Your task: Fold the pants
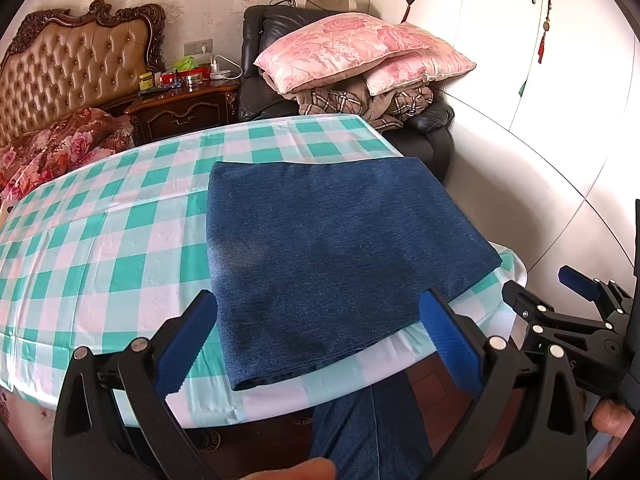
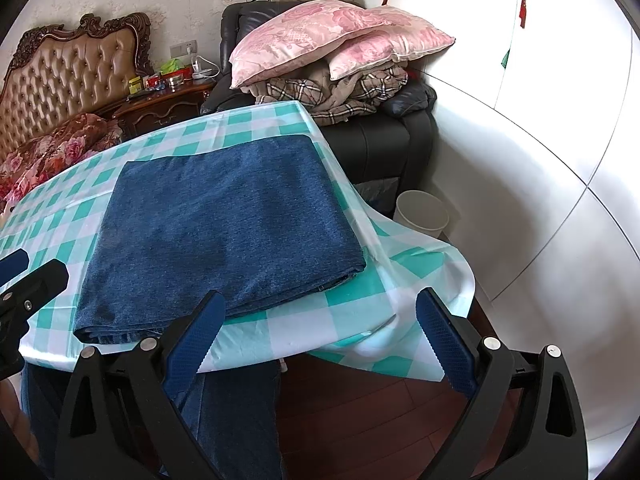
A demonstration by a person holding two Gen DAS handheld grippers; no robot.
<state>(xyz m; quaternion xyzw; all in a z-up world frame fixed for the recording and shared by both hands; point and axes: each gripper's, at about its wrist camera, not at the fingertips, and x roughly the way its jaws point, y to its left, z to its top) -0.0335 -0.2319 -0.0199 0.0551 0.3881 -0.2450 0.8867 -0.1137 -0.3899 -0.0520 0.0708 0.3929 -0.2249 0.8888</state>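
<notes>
**Folded pants at near edge of surface, both grippers open and clear**

Where the checked cloth [image 1: 100,240] meets the near edge of the surface, the pants [image 1: 320,248] lie folded into a flat blue rectangle, several layers thick at the near fold. Same pants in right wrist view [image 2: 216,232]: layered edges show at the near-right corner. Part of the fabric hangs off the near edge, down below the surface.

Left gripper [image 1: 320,344]: jaws spread wide, nothing between them; blue pads either side of the pants' near edge, above it, not touching as far as can be seen. Right gripper [image 2: 316,344]: jaws equally wide, holding nothing, over the near-right corner of the cloth, just right of the pants. Right gripper also seen from the left view [image 1: 576,308], beside the surface's right end.

Cloth drapes off the right corner in a loose fold. Beyond: white bin [image 2: 422,216] on the floor, dark armchair [image 2: 384,140] stacked with plaid blanket [image 2: 320,96] and two pink pillows [image 2: 320,36]. Nightstand [image 1: 184,108] with small clutter; tufted headboard [image 1: 72,64] far left. White wardrobe [image 1: 520,60] on the right.
</notes>
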